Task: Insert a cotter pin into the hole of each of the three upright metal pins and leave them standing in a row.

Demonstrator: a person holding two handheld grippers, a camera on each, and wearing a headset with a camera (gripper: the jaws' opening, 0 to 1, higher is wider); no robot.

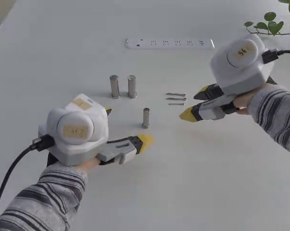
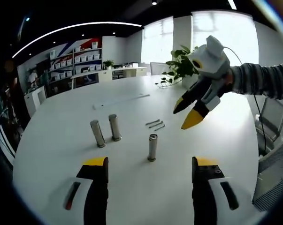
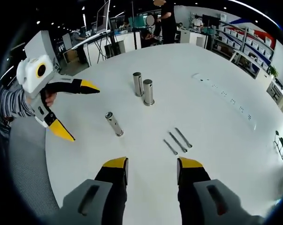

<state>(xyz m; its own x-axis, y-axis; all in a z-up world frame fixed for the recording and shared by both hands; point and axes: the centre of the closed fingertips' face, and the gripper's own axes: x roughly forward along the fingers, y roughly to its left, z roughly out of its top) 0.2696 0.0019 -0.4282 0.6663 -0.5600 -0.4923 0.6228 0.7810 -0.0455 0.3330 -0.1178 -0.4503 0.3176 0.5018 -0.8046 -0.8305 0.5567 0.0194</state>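
**Head view**
- Landmark: lone pin [image 1: 146, 118], upright on the white table [image 1: 207, 183].
- Pin pair [image 1: 115, 86]: behind and left of the lone pin, both upright, just beside each other.
- Cotter pins [image 1: 175, 99]: three, lying flat side by side, right of and slightly behind the lone pin, apart from it.
- Your left gripper [image 1: 127, 126]: near-left of the lone pin, one yellow tip close to its base. Claw wide.
- Your right gripper [image 1: 195, 102]: right of the lone pin, tips near the cotter pins' right ends. Claw spread.
- Power strip [image 1: 170, 43]: well behind the lone pin.

**Left gripper view**
- Own claw [image 2: 149, 164]: wide. The lone pin [image 2: 152, 147] stands ahead, centred between the jaws and clear of both.
- Pin pair [image 2: 106, 131]: left of the lone pin.
- Your right gripper [image 2: 184, 117]: beyond-right of the lone pin, jaws parted.

**Right gripper view**
- Own claw [image 3: 153, 165]: open at medium width. The cotter pins [image 3: 179, 140] are just ahead, right of the lone pin [image 3: 114, 124].
- Your left gripper [image 3: 79, 111]: left of the lone pin, jaws wide.
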